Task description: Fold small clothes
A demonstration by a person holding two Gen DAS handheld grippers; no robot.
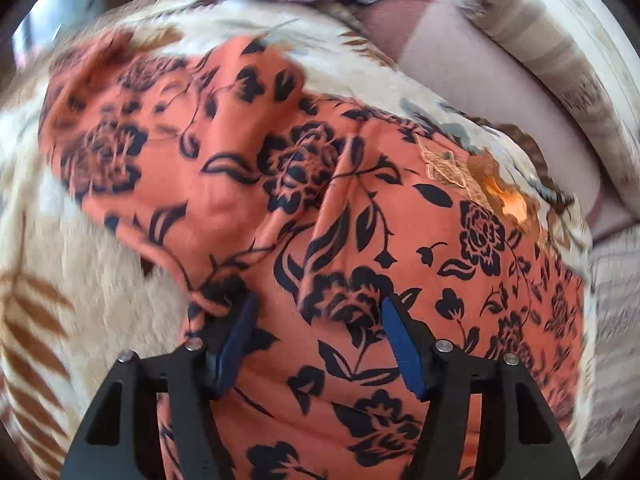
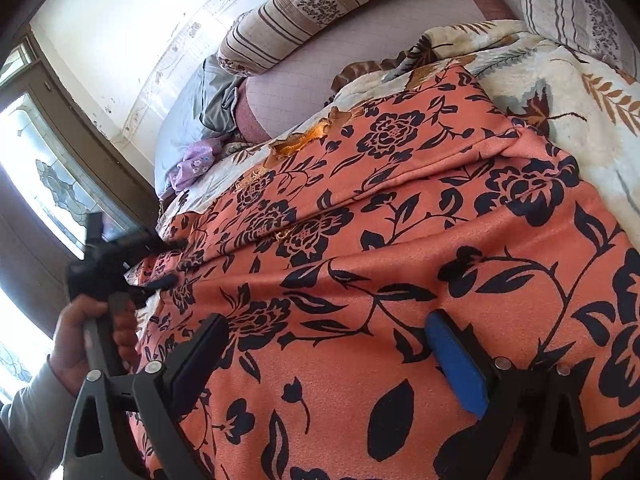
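Note:
An orange garment (image 1: 360,200) with a black flower print lies spread and wrinkled on a cream leaf-patterned blanket (image 1: 100,260). My left gripper (image 1: 319,302) hovers over its near part with the jaws apart. Its blue pads (image 1: 400,344) press on nothing, and a raised fold edge of the cloth lies just by the left finger. In the right wrist view the same garment (image 2: 400,240) fills the frame, folded in long bands. My right gripper (image 2: 326,320) stands wide open above it with only flat cloth below. The left gripper (image 2: 158,270) shows at the garment's far left edge, held by a hand (image 2: 76,332).
Striped pillows (image 2: 300,12) and a mauve sheet (image 2: 360,40) lie beyond the blanket (image 2: 560,92). A purple cloth (image 2: 192,164) and a grey cloth (image 2: 216,96) are heaped at the bed's far end. A glazed door (image 2: 52,172) stands at the left.

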